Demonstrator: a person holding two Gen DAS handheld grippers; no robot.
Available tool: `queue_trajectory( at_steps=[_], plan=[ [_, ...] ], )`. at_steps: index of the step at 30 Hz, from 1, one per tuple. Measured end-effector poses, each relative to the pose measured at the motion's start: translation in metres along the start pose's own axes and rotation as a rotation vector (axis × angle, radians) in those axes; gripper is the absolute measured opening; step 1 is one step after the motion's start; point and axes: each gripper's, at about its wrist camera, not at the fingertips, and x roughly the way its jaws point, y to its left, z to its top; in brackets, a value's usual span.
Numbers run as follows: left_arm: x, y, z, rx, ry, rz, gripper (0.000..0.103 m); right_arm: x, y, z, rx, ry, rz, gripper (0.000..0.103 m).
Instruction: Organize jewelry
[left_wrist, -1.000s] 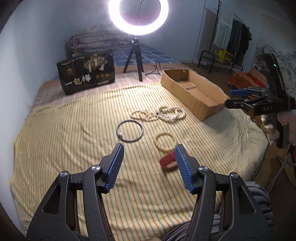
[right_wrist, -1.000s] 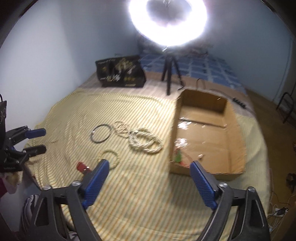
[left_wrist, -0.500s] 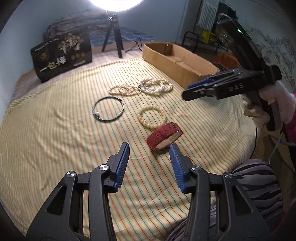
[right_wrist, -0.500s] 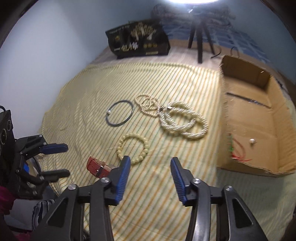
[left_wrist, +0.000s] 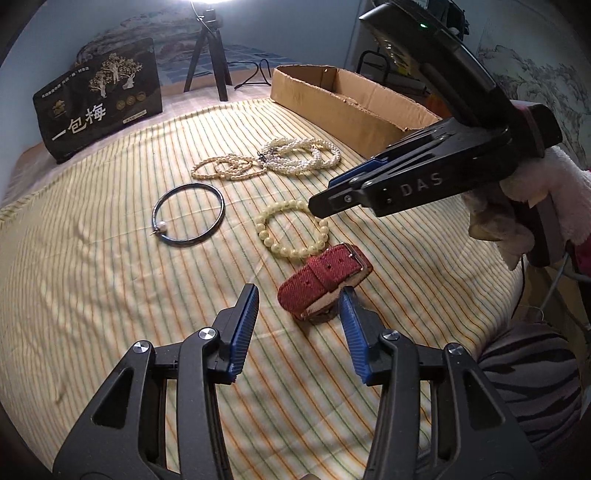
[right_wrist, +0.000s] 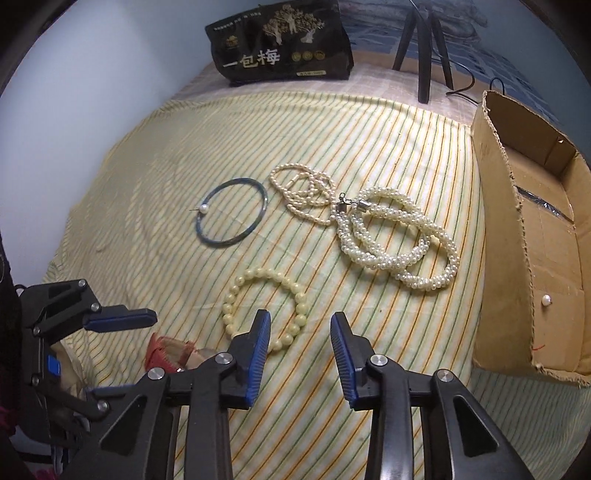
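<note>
On the striped yellow bedspread (left_wrist: 110, 295), from left to right: a dark bangle (left_wrist: 189, 214) carrying one pearl; a cream bead bracelet (left_wrist: 291, 228); a red watch strap (left_wrist: 325, 275), lying buckled just this side of the bracelet. Beyond them lie a thin pearl strand (left_wrist: 225, 168) and a coiled pearl rope (left_wrist: 304, 155), joined at a clasp; further right stands an open cardboard box (left_wrist: 343, 107). The left gripper (left_wrist: 297, 314) hangs low over the cloth, jaws parted and holding nothing; its right fingertip (left_wrist: 347, 302) stands just beside the strap's near end, the strap not between the jaws. The right gripper (right_wrist: 299, 332), held in a white-gloved hand (left_wrist: 532, 206), has its jaws just closing, still apart and empty. In the right wrist view, the bead bracelet lies directly ahead of its left finger (right_wrist: 258, 339), whose tip overlaps the bracelet's near edge; contact cannot be told.
</note>
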Motion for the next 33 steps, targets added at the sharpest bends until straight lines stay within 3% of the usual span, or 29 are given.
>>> queue_trajectory(
  at_steps=[15, 21, 26, 33],
  plan=[
    [0.019, 0.001, 0.005, 0.0, -0.004, 0.01, 0.027, 0.023, 0.005, 0.009, -0.013, 0.026, -0.026, 0.029],
    [0.02, -0.001, 0.006, -0.001, -0.011, 0.02, 0.022, 0.028, 0.019, 0.012, -0.067, 0.038, -0.085, 0.02],
    [0.019, -0.001, 0.007, -0.003, -0.019, 0.032, 0.02, 0.029, 0.024, 0.011, -0.095, 0.042, -0.098, 0.006],
    [0.012, -0.003, 0.007, 0.0, -0.041, 0.052, 0.014, 0.021, 0.023, 0.007, -0.067, 0.023, -0.082, 0.005]
  ],
)
